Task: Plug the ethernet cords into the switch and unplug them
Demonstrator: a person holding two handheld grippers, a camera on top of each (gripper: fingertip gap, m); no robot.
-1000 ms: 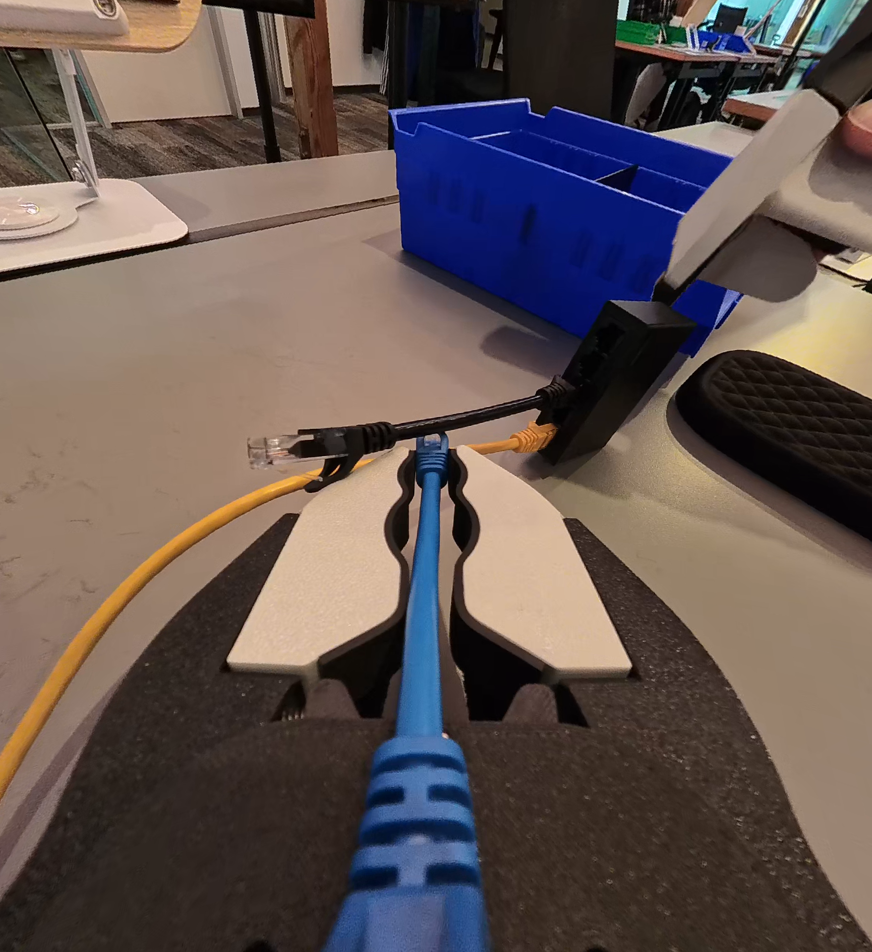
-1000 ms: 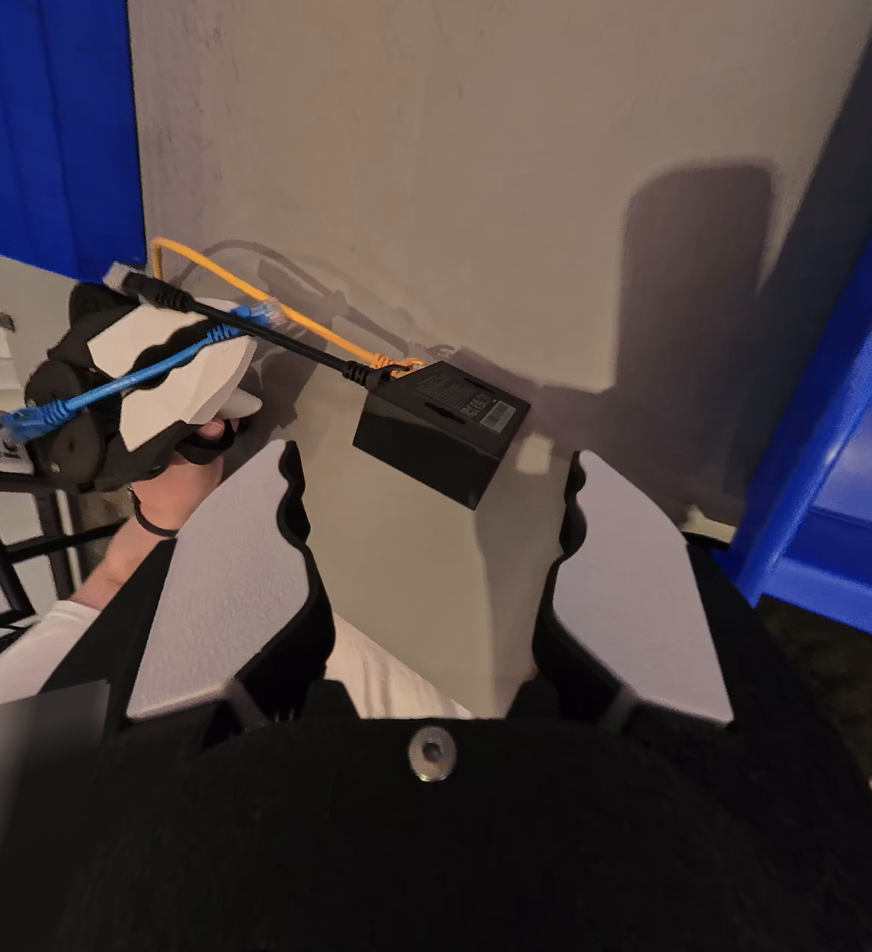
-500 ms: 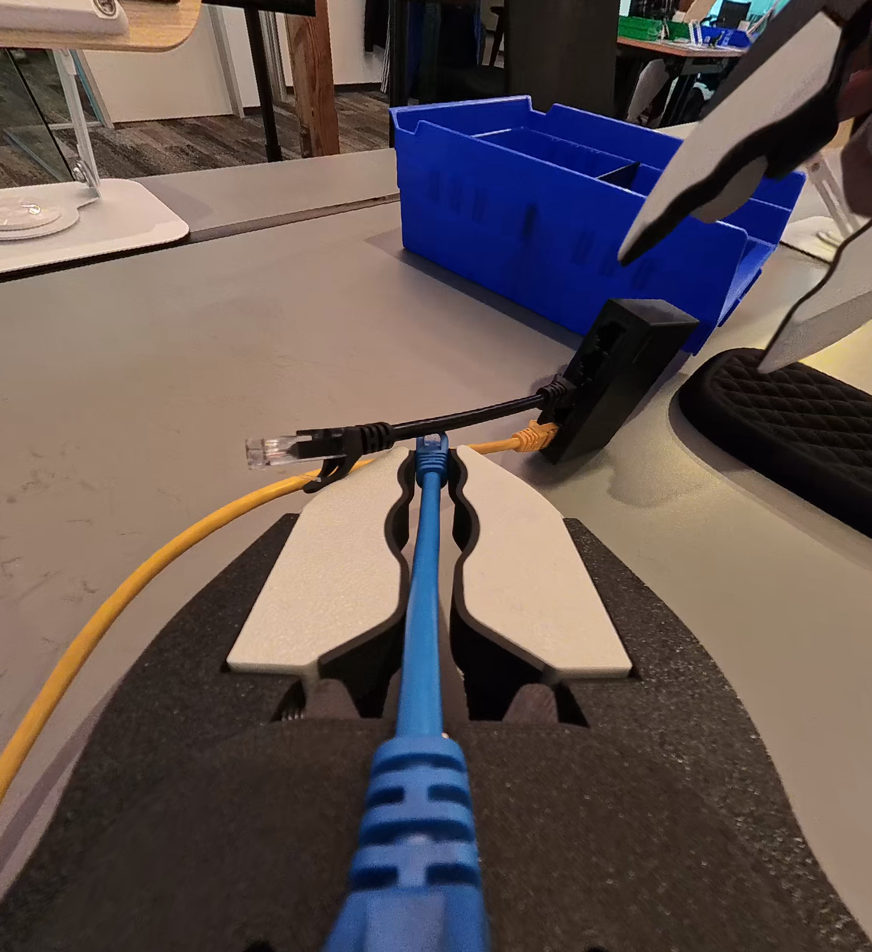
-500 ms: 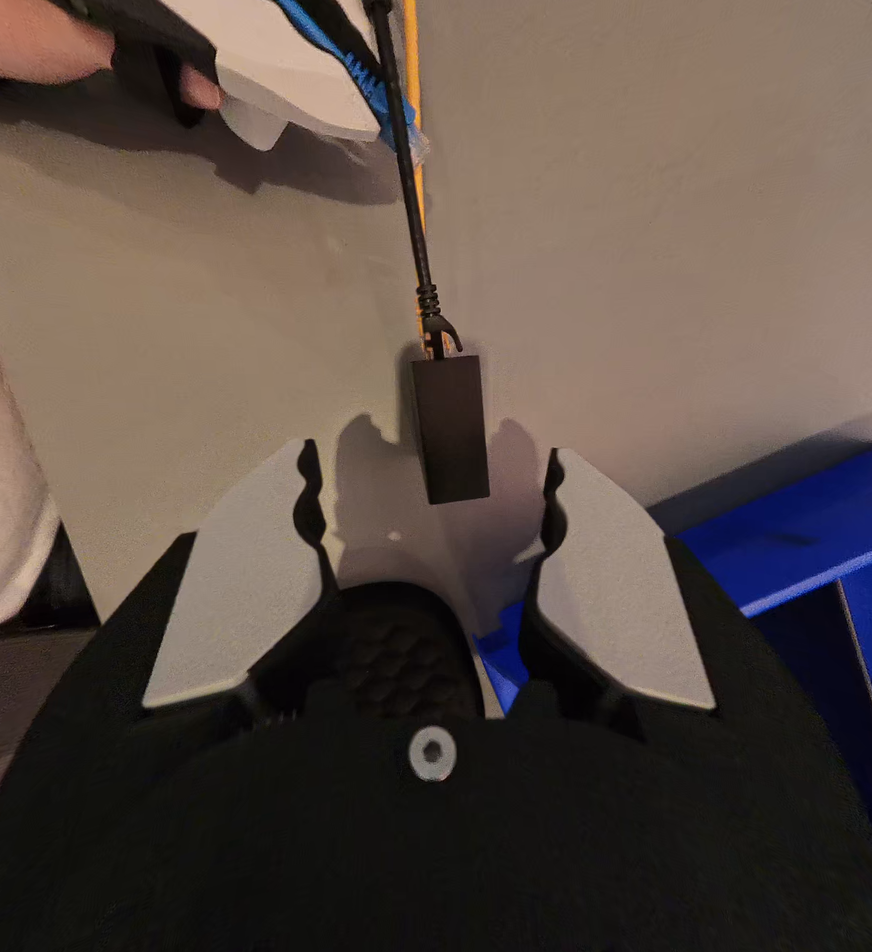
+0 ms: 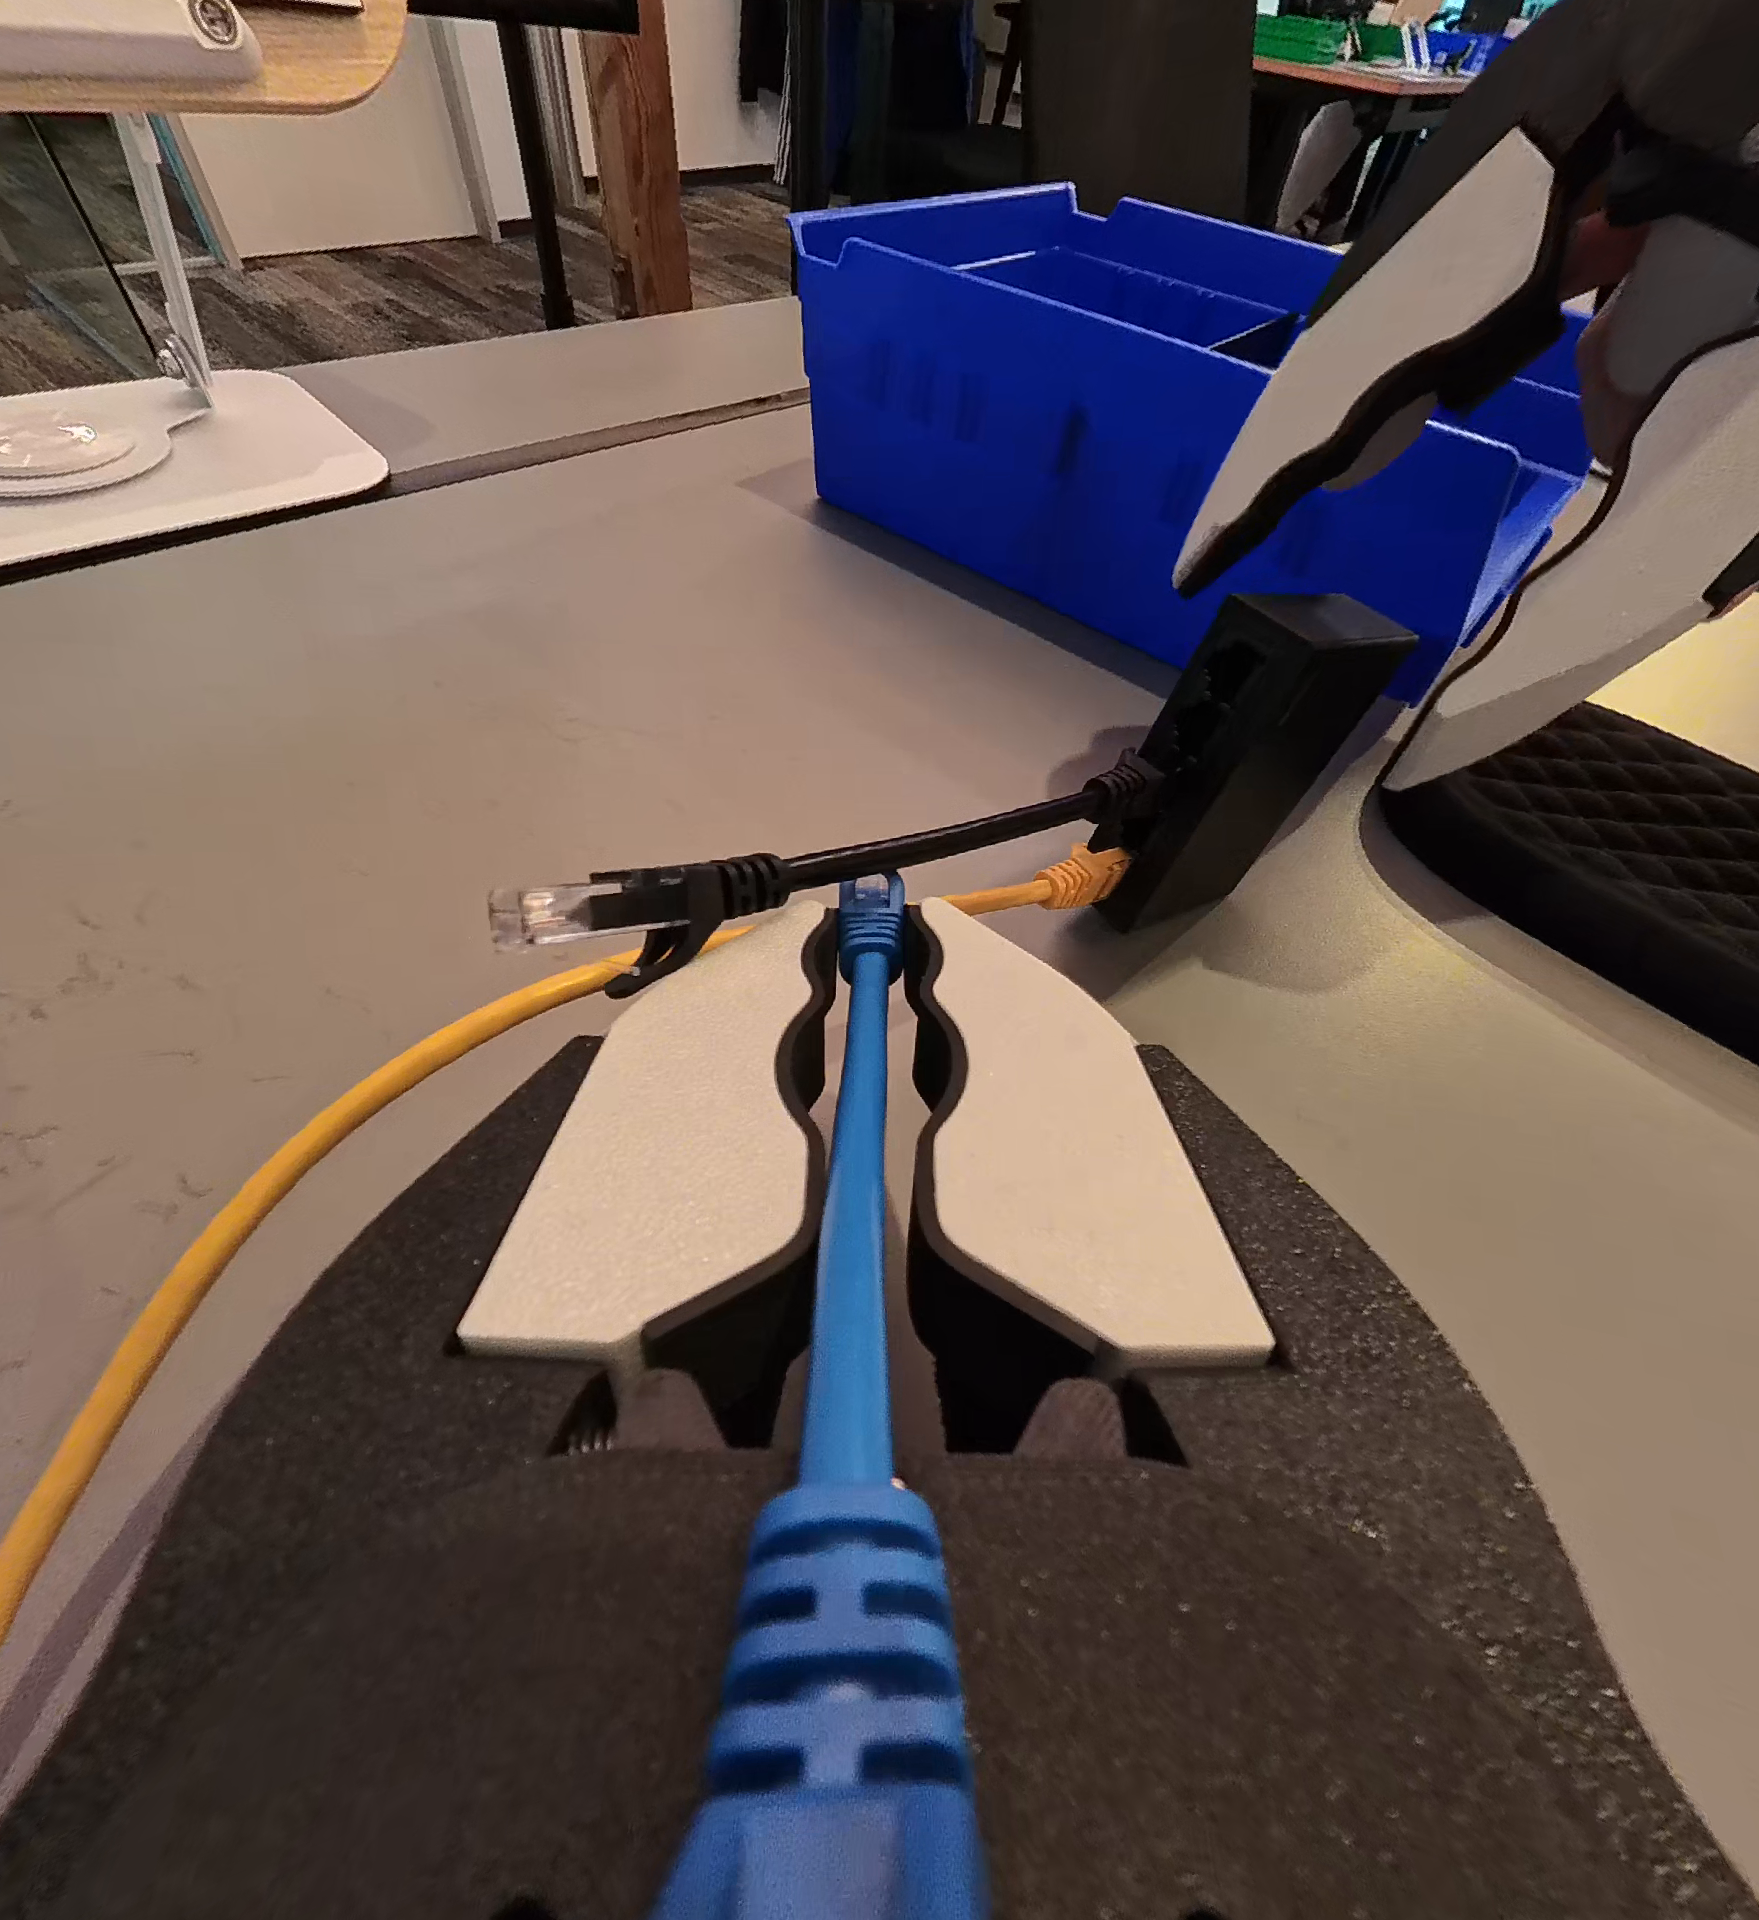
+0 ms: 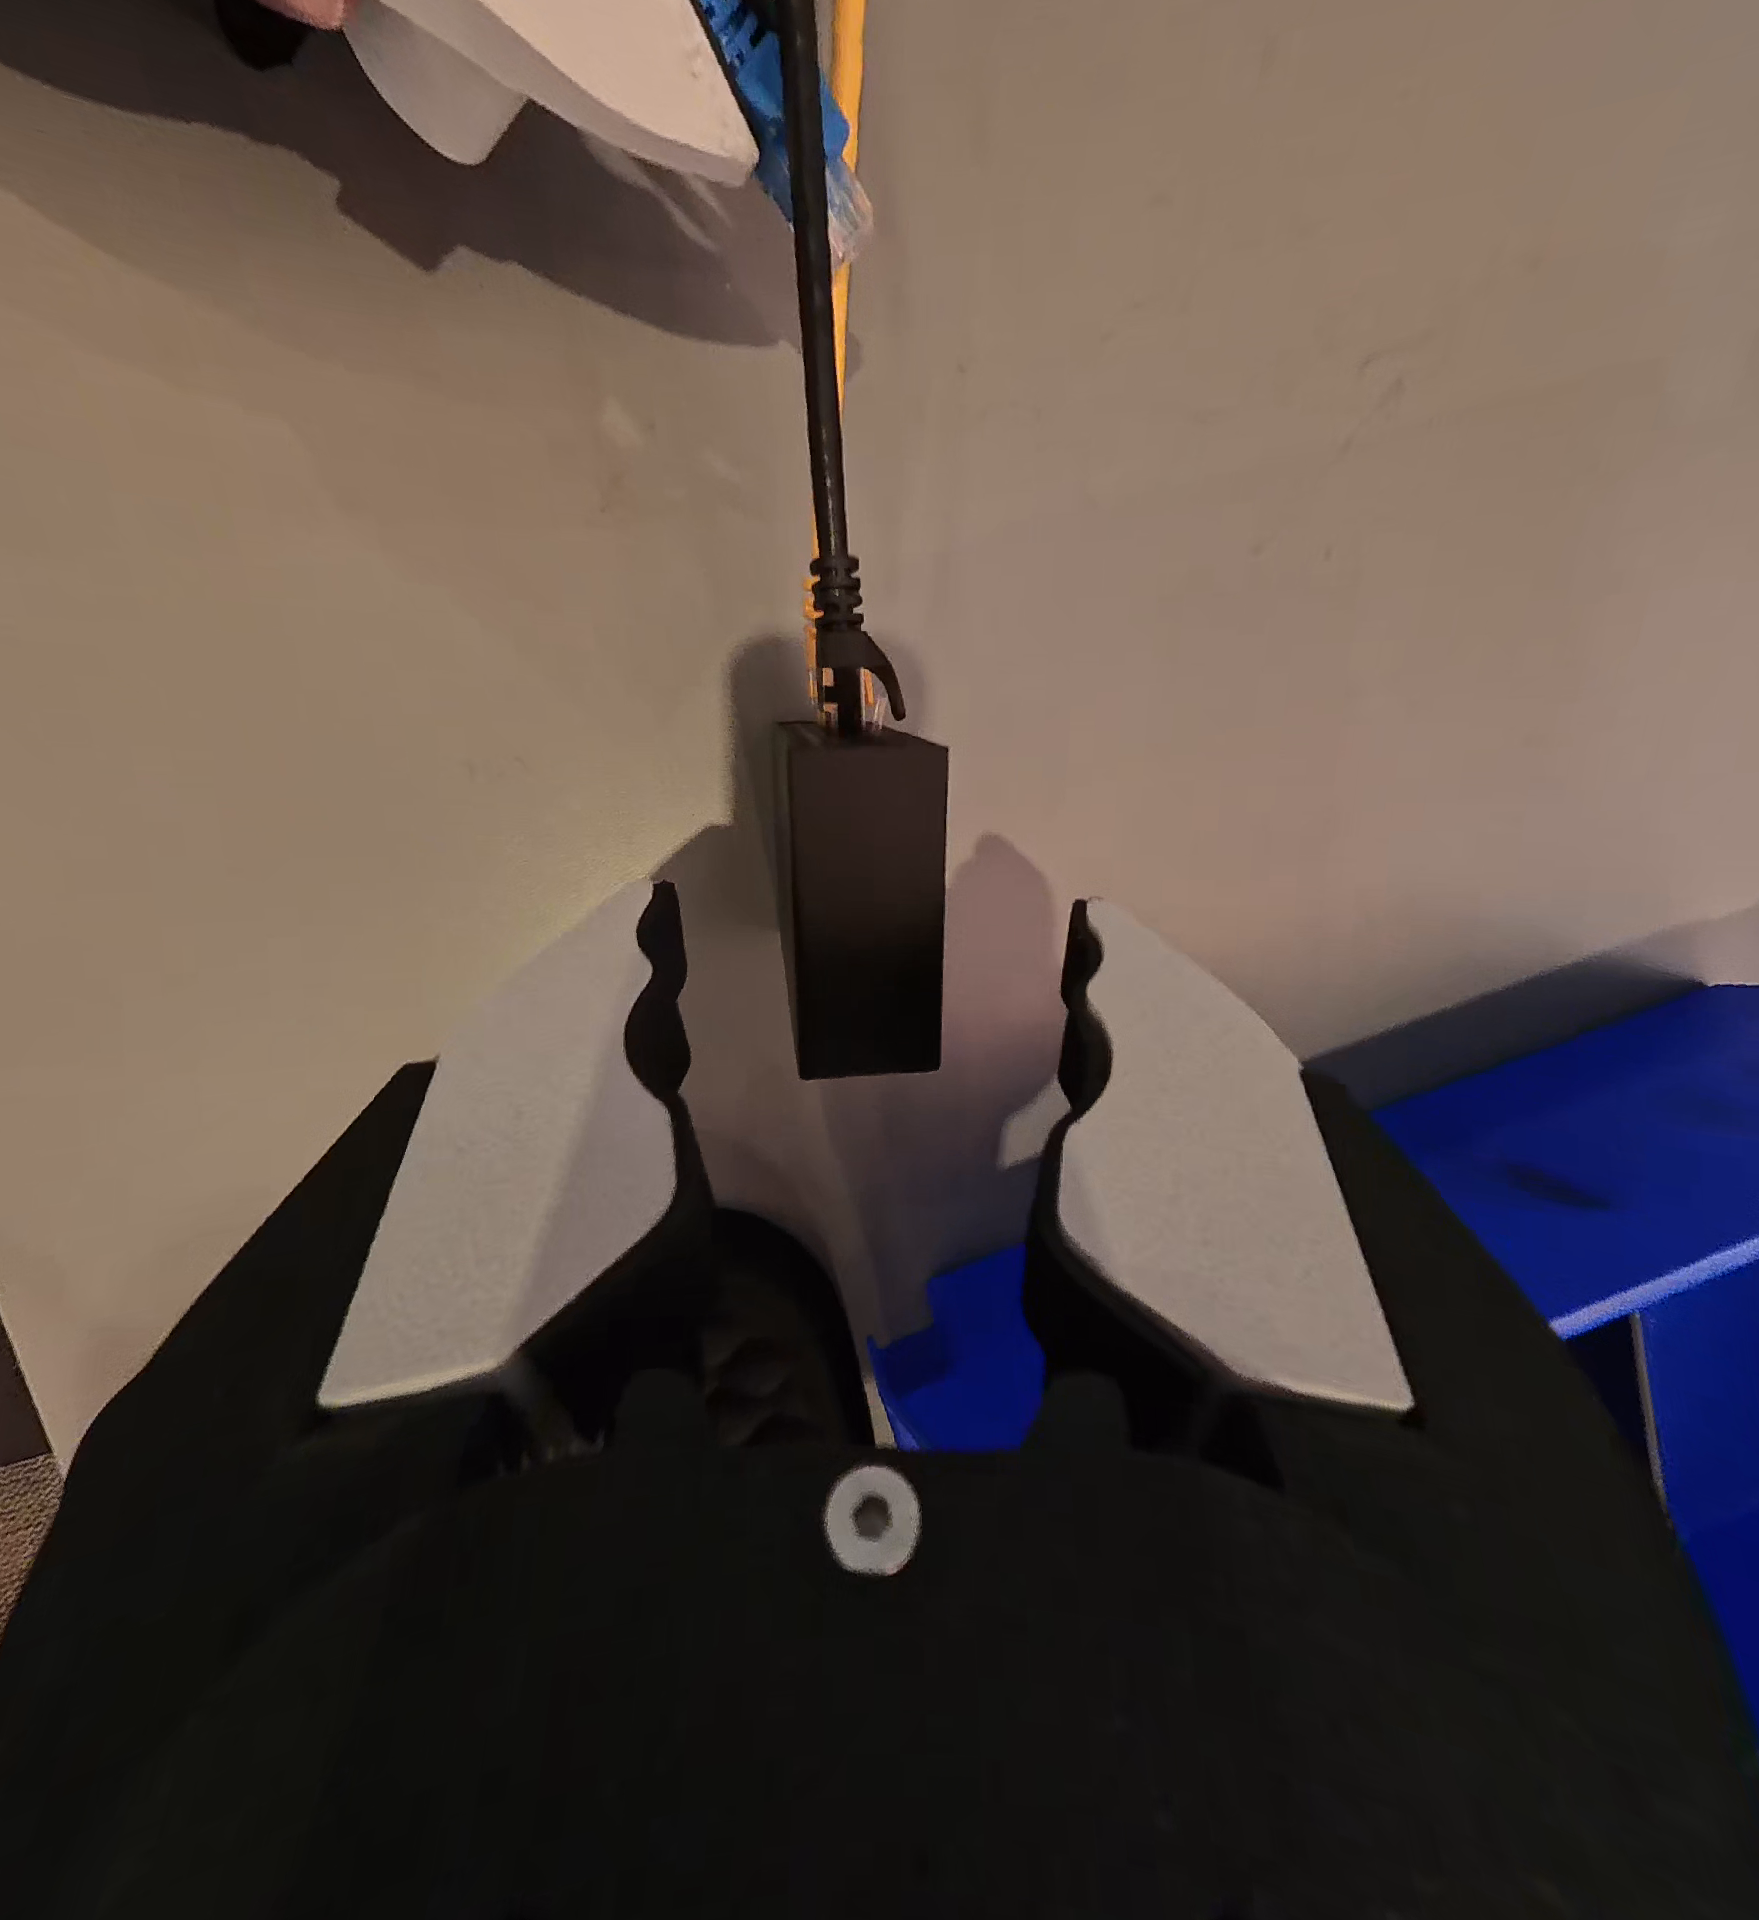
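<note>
The small black switch (image 5: pixel 1259 758) stands on the grey table, tilted, with a short black cord (image 5: pixel 916 847) and a yellow cord (image 5: pixel 262 1195) plugged into it. The black cord's free clear plug (image 5: pixel 542 914) hangs to the left. My left gripper (image 5: pixel 870 914) is shut on a blue cord (image 5: pixel 854 1195), its plug at the fingertips, short of the switch. My right gripper (image 6: pixel 870 925) is open, fingers on either side of the switch's (image 6: pixel 864 904) near end, apart from it. It also shows in the left wrist view (image 5: pixel 1374 623), above the switch.
A blue divided bin (image 5: pixel 1062 374) stands just behind the switch and shows at the right in the right wrist view (image 6: pixel 1581 1195). A black quilted pad (image 5: pixel 1633 883) lies to the right. A white stand base (image 5: pixel 127 457) sits at the far left. The gap from one gripper's tips to the other's is roughly 12 cm.
My right gripper has swung round over the switch, come down and lined up with it, its open fingers now straddling its near end. My left gripper and the blue cord have stayed put.
</note>
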